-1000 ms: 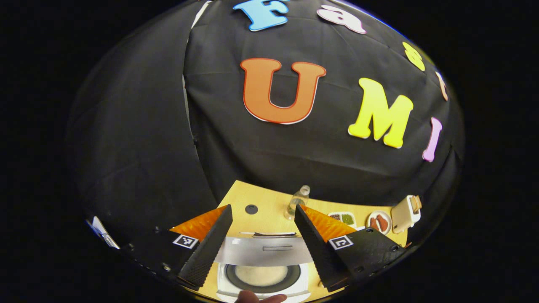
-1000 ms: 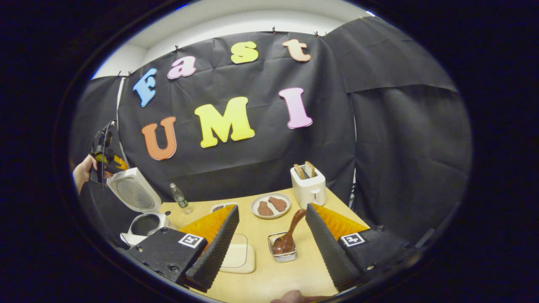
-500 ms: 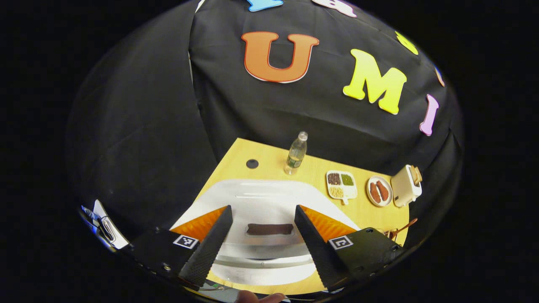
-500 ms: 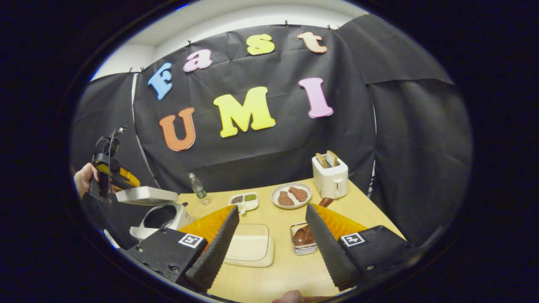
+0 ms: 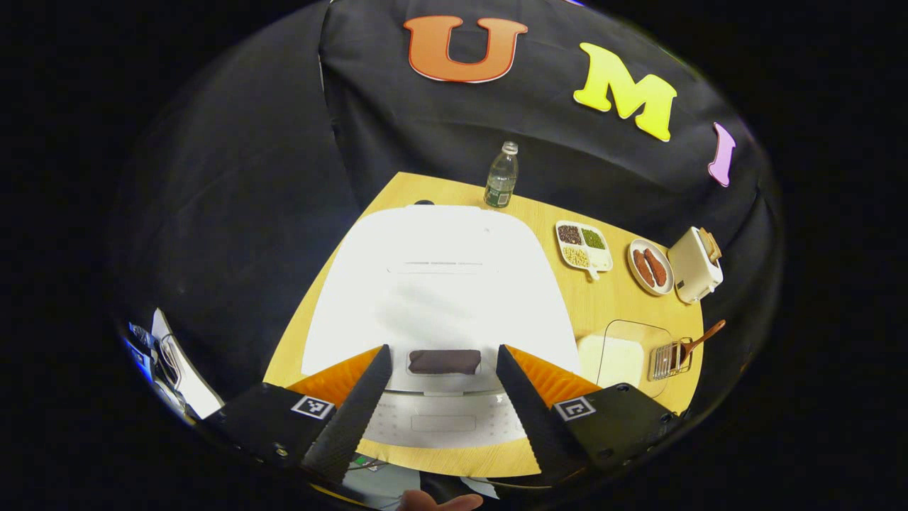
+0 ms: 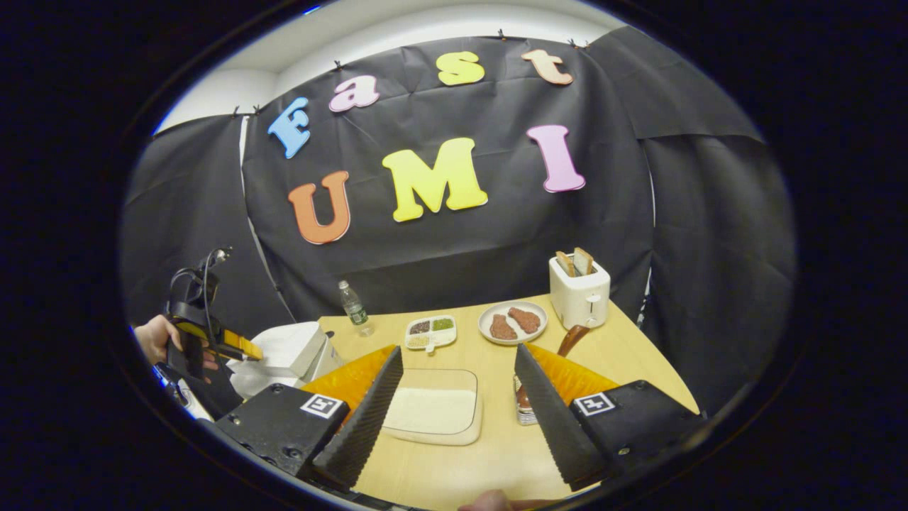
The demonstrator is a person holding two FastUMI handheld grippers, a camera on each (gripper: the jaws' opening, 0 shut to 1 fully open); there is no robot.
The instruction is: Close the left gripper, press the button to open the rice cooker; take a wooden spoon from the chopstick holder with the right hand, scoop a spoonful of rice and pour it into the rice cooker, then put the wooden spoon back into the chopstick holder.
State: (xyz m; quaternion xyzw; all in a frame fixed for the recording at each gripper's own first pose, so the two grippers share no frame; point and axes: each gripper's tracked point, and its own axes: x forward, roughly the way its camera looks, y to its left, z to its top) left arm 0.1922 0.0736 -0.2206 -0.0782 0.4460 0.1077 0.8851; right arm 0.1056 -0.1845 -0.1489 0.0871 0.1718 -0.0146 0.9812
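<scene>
At right side of yellow wooden desk (image 6: 624, 369): brown wooden spoon (image 6: 567, 339) upright in small wire chopstick holder (image 5: 667, 360). Light, stiff, smooth; best taken at upper handle. Left claw (image 5: 440, 397) wide open, empty, over closed white rice cooker (image 5: 440, 284). Right claw (image 6: 461, 408) wide open, empty.

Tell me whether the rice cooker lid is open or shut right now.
Shut. The rice cooker shows its flat white lid top in the left gripper view, no inner pot visible; the right gripper view shows the lid lying down on the body.
</scene>
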